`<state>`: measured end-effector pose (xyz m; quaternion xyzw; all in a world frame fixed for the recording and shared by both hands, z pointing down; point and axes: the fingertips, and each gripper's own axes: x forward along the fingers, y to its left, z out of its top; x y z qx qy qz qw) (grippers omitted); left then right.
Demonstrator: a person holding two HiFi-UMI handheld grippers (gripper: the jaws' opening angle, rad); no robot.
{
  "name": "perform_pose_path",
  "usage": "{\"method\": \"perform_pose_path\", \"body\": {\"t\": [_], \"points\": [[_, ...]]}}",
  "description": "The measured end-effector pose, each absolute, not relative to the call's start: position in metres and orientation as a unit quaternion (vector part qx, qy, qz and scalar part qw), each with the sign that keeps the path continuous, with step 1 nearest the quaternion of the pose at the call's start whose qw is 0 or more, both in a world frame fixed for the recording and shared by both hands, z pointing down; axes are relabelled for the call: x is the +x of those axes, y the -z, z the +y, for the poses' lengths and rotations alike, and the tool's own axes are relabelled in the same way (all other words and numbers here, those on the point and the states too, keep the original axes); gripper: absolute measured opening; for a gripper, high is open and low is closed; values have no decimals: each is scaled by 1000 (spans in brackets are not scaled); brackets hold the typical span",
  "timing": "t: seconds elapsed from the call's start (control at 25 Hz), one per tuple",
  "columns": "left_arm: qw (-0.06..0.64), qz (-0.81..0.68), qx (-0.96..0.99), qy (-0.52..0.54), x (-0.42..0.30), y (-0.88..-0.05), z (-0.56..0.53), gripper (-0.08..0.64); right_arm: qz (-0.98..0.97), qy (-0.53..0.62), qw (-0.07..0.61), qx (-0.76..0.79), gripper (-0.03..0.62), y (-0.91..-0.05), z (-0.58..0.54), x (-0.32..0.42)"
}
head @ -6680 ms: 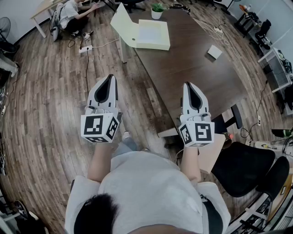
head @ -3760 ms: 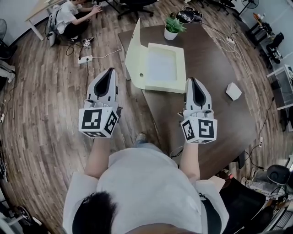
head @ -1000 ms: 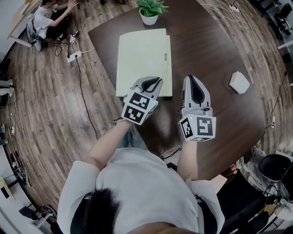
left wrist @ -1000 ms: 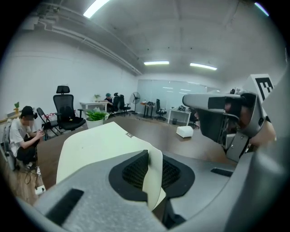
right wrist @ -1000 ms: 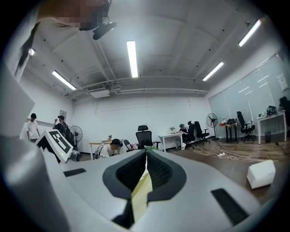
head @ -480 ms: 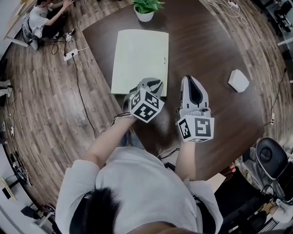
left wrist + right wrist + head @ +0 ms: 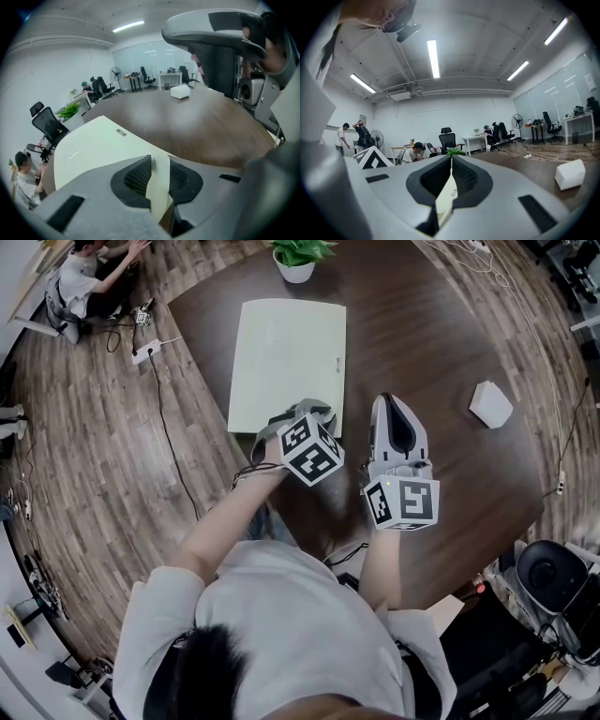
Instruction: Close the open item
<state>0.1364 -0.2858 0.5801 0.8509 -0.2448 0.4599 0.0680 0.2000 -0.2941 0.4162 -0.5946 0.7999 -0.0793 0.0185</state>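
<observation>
Box (image 7: 286, 362), pale yellow and flat with its lid down, lies on the wide dark bench (image 7: 431, 334), toward the bench's left side. The left tool (image 7: 317, 414) is at the near edge of the box. Its jaws are opening, with that pale edge between them and the pads close against it on both sides. The right tool (image 7: 394, 409) hangs over bare wood just beside the box's near right corner, jaws together, holding nothing. A potted plant (image 7: 298, 257) stands behind the box. A small white block (image 7: 491, 404) lies well apart at the right.
</observation>
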Motion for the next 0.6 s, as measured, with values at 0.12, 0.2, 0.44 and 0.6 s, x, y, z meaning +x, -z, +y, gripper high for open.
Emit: {"method": "perform_pose_path", "body": {"t": [0.12, 0.2, 0.44, 0.6], "points": [[81, -238, 852, -460, 138, -582, -286, 40, 801, 80, 20, -593, 14, -416, -295, 199], [87, -234, 854, -456, 138, -581, -286, 47, 803, 79, 20, -591, 14, -416, -295, 196], [86, -190, 880, -427, 144, -576, -271, 163, 805, 78, 13, -588, 14, -415, -294, 193], [88, -167, 891, -414, 145, -577, -264, 213, 803, 80, 9, -591, 14, -416, -291, 195]]}}
